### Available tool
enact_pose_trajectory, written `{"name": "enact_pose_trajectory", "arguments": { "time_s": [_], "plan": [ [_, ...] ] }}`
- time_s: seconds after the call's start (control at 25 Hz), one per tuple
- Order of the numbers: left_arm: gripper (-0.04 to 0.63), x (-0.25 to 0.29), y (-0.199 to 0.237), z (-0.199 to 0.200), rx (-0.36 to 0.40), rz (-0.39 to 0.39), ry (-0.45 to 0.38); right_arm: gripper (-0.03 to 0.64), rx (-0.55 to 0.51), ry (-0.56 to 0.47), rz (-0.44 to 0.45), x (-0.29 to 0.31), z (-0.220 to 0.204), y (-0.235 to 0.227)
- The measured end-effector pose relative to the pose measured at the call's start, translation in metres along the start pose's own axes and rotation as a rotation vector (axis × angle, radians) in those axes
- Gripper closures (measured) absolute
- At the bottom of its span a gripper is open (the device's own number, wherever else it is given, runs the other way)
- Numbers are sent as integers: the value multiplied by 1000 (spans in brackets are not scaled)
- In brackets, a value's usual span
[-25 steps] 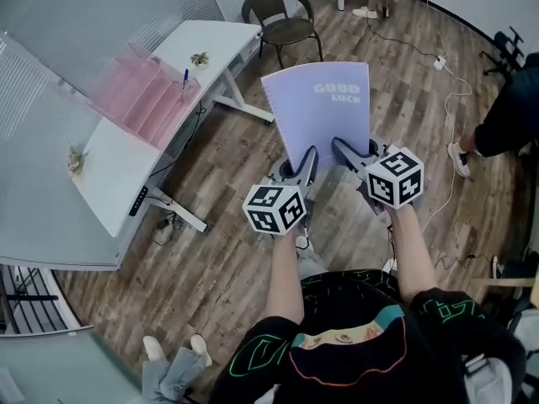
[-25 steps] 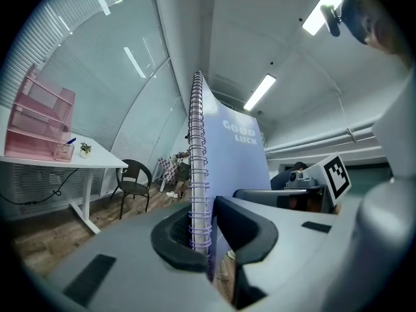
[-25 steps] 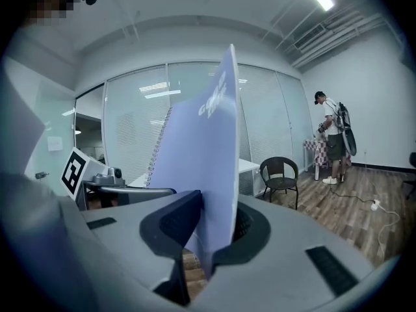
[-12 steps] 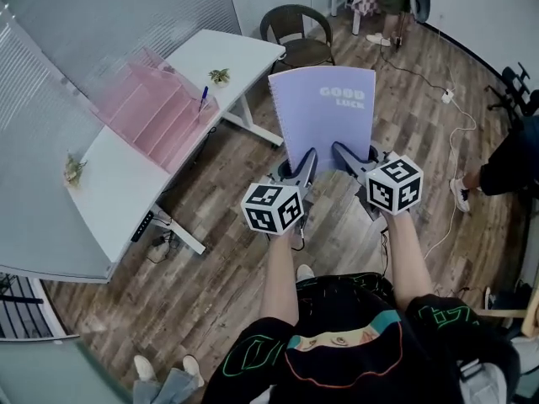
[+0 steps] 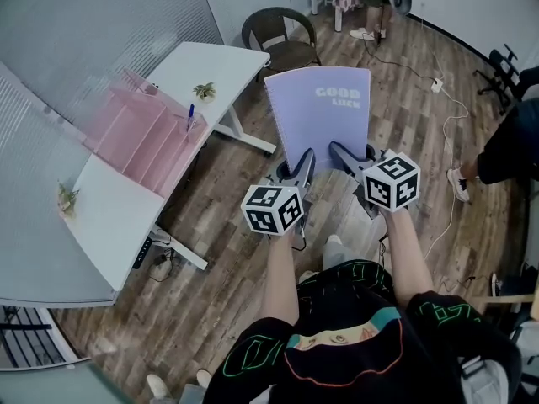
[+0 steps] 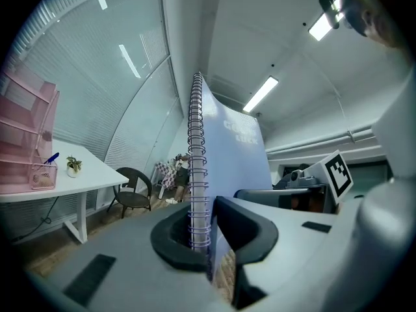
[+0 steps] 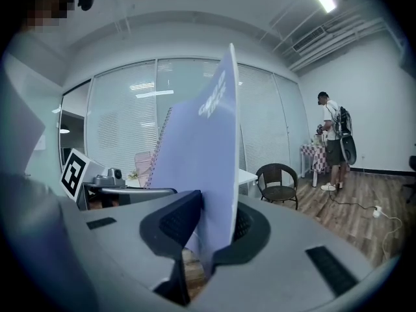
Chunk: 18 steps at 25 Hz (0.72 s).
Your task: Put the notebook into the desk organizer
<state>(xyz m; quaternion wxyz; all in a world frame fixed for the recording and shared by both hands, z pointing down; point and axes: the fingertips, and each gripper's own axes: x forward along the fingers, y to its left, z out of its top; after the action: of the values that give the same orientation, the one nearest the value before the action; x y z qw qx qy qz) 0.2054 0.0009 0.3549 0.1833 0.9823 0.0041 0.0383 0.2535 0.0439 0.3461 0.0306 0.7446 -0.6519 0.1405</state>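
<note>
Two grippers share this load. The left gripper (image 5: 303, 165) is clenched on the spiral side of the purple notebook (image 5: 318, 112), and the right gripper (image 5: 341, 155) is clenched on its near right edge. The notebook is held out over the floor, well apart from the pink desk organizer (image 5: 139, 133) on the white surface (image 5: 227, 61) at far left.

Best play, I'd say: carry it left with both grips firm, level the lower edge, and line the spine up with one slot before lowering.

Only the head view shows the organizer's whole run of slots and the blue pen (image 5: 190, 113). Only the left gripper view shows the wire spiral (image 6: 197, 148) seated between the jaws.
</note>
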Motion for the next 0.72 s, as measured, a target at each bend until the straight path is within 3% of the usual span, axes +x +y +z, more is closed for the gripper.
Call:
{"name": "enact_pose_trajectory", "arguments": {
  "time_s": [0.4,0.72],
  "plan": [
    [549,6,49,9,-32,68,-1,555,8,32,73,55,3,-4],
    [549,-4,112,-2,-118,192,-13,556,0,128,191,123,-13,8]
  ]
}}
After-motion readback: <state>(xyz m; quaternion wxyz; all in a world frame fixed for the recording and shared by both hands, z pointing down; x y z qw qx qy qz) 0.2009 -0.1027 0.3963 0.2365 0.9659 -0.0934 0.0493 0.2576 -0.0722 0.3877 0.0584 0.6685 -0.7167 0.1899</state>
